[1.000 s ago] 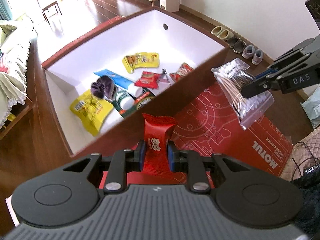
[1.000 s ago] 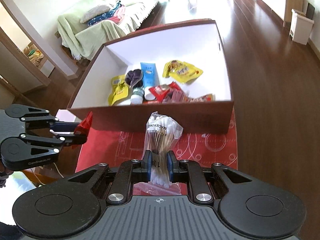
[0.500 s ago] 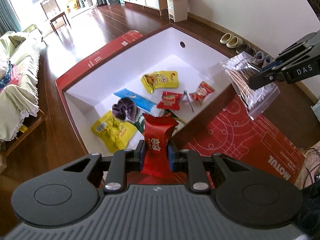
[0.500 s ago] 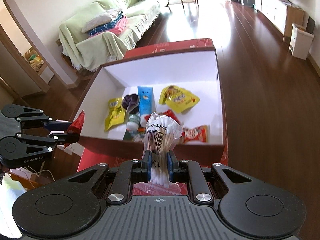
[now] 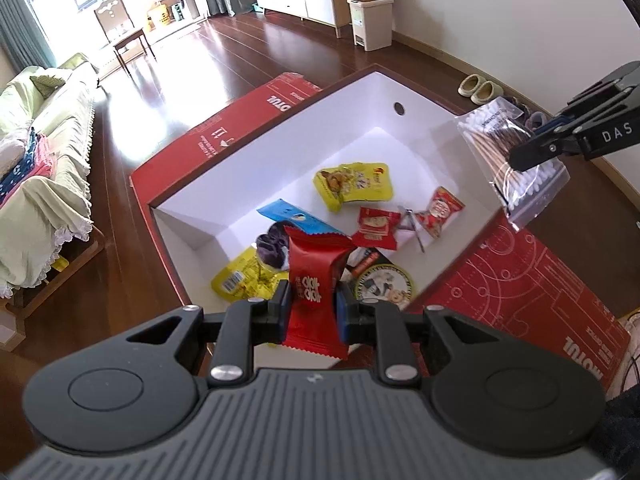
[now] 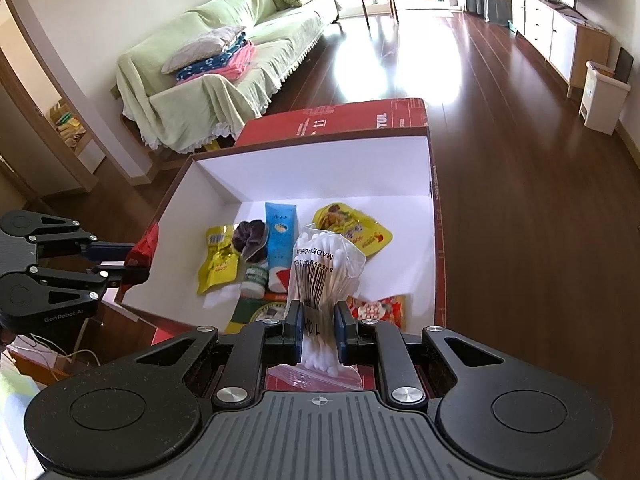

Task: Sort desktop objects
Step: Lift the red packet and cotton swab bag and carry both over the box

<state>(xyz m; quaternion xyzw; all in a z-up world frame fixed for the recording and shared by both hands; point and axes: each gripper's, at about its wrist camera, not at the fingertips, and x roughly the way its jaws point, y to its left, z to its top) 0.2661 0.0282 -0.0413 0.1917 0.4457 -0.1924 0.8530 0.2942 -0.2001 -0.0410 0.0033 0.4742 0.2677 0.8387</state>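
My left gripper (image 5: 313, 307) is shut on a red snack packet (image 5: 314, 276) and hangs over the near left corner of an open cardboard box (image 5: 224, 136) with white inner walls. My right gripper (image 6: 318, 330) is shut on a clear bag of cotton swabs (image 6: 324, 268) above the box's near edge. In the left wrist view the right gripper (image 5: 528, 152) holds the swab bag (image 5: 508, 156) over the box's right wall. In the right wrist view the left gripper (image 6: 132, 264) with its red packet (image 6: 144, 246) sits at the box's left wall.
Inside the box lie yellow snack bags (image 5: 352, 184), a blue tube (image 6: 280, 236), a dark scrunchie (image 6: 250, 240), small red packets (image 5: 440, 210), a round tin (image 5: 384, 284) and a white bottle (image 6: 256, 278). A red box flap (image 5: 532, 280) spreads to the right. A sofa (image 6: 224, 72) stands beyond.
Both grippers have risen and moved forward over the box, each still holding its item; more of the box floor shows now.
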